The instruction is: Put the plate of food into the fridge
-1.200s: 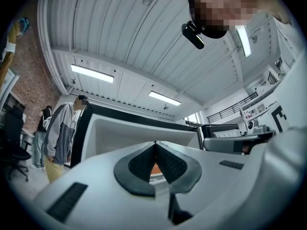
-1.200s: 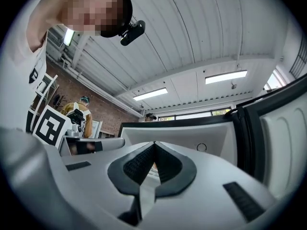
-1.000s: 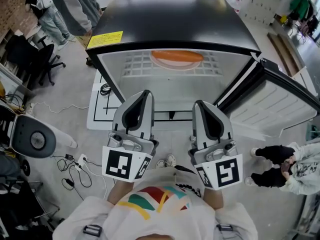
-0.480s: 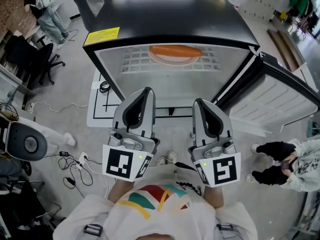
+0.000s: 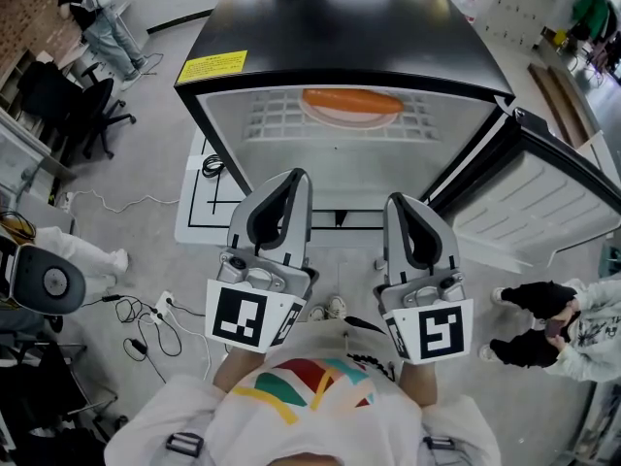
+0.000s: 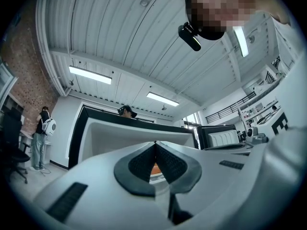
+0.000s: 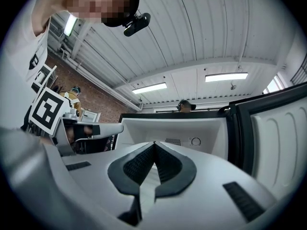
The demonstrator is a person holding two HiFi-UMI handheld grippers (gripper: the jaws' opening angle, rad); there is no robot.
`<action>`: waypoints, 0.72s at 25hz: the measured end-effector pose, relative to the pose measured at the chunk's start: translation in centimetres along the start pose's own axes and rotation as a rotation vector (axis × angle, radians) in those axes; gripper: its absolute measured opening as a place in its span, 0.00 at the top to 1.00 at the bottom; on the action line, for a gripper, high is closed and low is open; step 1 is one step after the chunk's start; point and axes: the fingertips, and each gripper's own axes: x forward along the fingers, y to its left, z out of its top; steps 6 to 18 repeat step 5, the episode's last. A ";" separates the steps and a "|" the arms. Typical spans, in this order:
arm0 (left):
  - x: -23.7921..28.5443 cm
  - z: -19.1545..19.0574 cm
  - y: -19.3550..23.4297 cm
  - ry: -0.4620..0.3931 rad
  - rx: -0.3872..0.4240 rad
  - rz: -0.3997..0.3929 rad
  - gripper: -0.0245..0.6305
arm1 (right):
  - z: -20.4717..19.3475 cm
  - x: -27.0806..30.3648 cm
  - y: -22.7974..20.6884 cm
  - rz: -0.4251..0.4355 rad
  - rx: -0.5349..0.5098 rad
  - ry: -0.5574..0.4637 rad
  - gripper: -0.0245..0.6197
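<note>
Fridge [image 5: 340, 27]: a black-topped cabinet is standing open at 12 o'clock in the head view, its white interior facing the person.
Door [image 5: 548, 197]: it is hanging wide open at 3 o'clock of the cabinet, showing its white inner liner.
Wire shelf [image 5: 267, 119]: it is spanning the upper part of the interior and carrying the plate.
Plate [image 5: 349, 119]: a pale dish is resting on the wire shelf inside the fridge, at 12 o'clock from both tongs and well apart from them.
Food [image 5: 351, 101]: one long orange piece is lying across the plate.
Left tongs [image 5: 290, 179]: the jaws are pressing tip to tip and gripping nothing. They are pointing toward 12 o'clock at the fridge opening, and a sliver of the orange food is showing through the gap below the tips in the left gripper view.
Right tongs [image 5: 401, 200]: the jaws are likewise meeting at the tips with nothing between them. They are pointing toward 12 o'clock beside the left pair, with the fridge's back wall showing beyond them in the right gripper view.
Marker cubes [image 5: 241, 316]: black-and-white squares are sitting at the 6 o'clock end of each pair of tongs.
Yellow label [image 5: 211, 67]: it is lying flat on the fridge top at its 9 o'clock corner.
Shirt [image 5: 301, 396]: white cloth with coloured stripes is filling the 6 o'clock edge, on the person holding the tongs.
Bystanders: one [image 5: 105, 13] is standing at 10 o'clock, and the dark shoes [image 5: 534, 299] of another are showing at 4 o'clock.
Cables [image 5: 160, 323]: they are trailing over the floor at 8 o'clock.
</note>
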 end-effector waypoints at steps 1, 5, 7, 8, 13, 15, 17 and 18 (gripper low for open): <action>0.0 0.1 0.0 -0.002 0.001 -0.001 0.95 | 0.0 0.0 -0.1 -0.003 -0.003 0.000 0.96; 0.0 0.5 0.0 -0.009 0.008 -0.003 0.95 | 0.2 -0.1 -0.7 -0.022 -0.005 -0.006 0.96; 0.0 0.5 0.0 -0.009 0.008 -0.003 0.95 | 0.2 -0.1 -0.7 -0.022 -0.005 -0.006 0.96; 0.0 0.5 0.0 -0.009 0.008 -0.003 0.95 | 0.2 -0.1 -0.7 -0.022 -0.005 -0.006 0.96; 0.0 0.5 0.0 -0.009 0.008 -0.003 0.95 | 0.2 -0.1 -0.7 -0.022 -0.005 -0.006 0.96; 0.0 0.5 0.0 -0.009 0.008 -0.003 0.95 | 0.2 -0.1 -0.7 -0.022 -0.005 -0.006 0.96; 0.0 0.5 0.0 -0.009 0.008 -0.003 0.95 | 0.2 -0.1 -0.7 -0.022 -0.005 -0.006 0.96; 0.0 0.5 0.0 -0.009 0.008 -0.003 0.95 | 0.2 -0.1 -0.7 -0.022 -0.005 -0.006 0.96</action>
